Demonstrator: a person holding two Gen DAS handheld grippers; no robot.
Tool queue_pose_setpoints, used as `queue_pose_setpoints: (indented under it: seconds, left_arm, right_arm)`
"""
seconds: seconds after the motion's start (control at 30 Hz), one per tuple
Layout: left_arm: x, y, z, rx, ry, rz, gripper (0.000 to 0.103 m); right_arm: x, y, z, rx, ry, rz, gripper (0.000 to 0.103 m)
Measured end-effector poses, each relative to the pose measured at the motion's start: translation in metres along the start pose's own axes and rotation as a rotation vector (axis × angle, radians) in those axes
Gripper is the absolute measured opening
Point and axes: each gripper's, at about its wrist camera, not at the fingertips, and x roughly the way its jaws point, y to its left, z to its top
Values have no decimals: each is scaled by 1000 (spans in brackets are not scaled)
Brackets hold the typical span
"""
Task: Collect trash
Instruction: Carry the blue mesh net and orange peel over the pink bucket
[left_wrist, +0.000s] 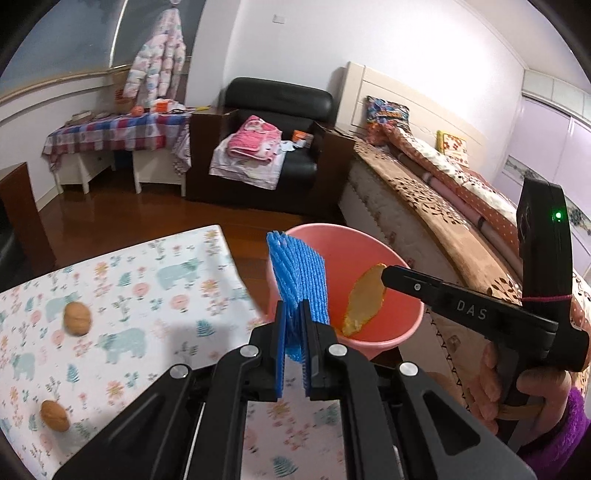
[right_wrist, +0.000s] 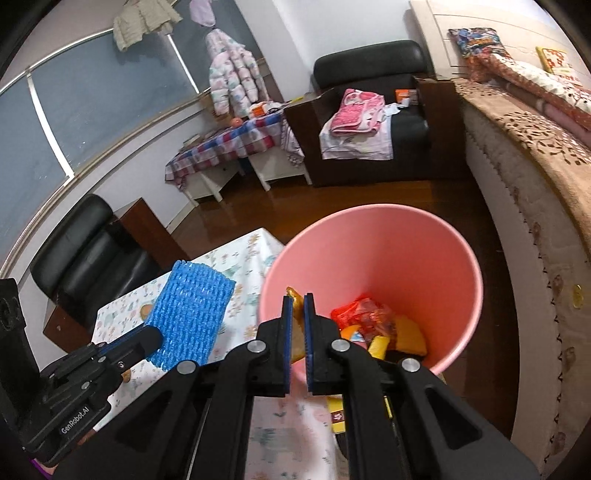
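My left gripper (left_wrist: 293, 304) is shut on a blue foam net sleeve (left_wrist: 299, 280), which sticks up at the near rim of the pink bin (left_wrist: 402, 332). In the right wrist view the sleeve (right_wrist: 190, 314) hangs over the table edge, left of the bin (right_wrist: 406, 236), in the left gripper (right_wrist: 153, 336). My right gripper (right_wrist: 298, 297) is shut on a yellow-orange peel (right_wrist: 294, 293) above the bin's mouth. The left wrist view shows the same peel (left_wrist: 364, 299) dangling from the right gripper (left_wrist: 386, 276) over the bin. A red wrapper (right_wrist: 364, 317) and orange peels (right_wrist: 408, 334) lie in the bin.
Two walnuts (left_wrist: 77, 318) (left_wrist: 54, 415) lie on the floral tablecloth (left_wrist: 147, 295). The bin stands off the table's right edge, with a bed (left_wrist: 443, 206) just beyond it. A black armchair (left_wrist: 277, 122) with clothes and a checked-cloth side table (left_wrist: 110, 133) stand across the wooden floor. A yellow box (right_wrist: 338, 417) lies under my right gripper.
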Motion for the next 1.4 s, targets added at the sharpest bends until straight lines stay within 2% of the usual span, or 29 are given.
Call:
queue_pose_setpoints:
  seconds: [0.43, 0.9, 1.4]
  left_arm:
    - [45, -39, 9, 83, 40, -4, 6]
    - [88, -52, 4, 115, 107, 48, 6]
    - [111, -59, -1, 127, 147, 54, 6]
  right_arm:
    - [-1, -43, 0, 55, -18, -51, 6]
    - [17, -59, -6, 66, 19, -64, 6]
    - [32, -70, -9, 77, 48, -73, 6]
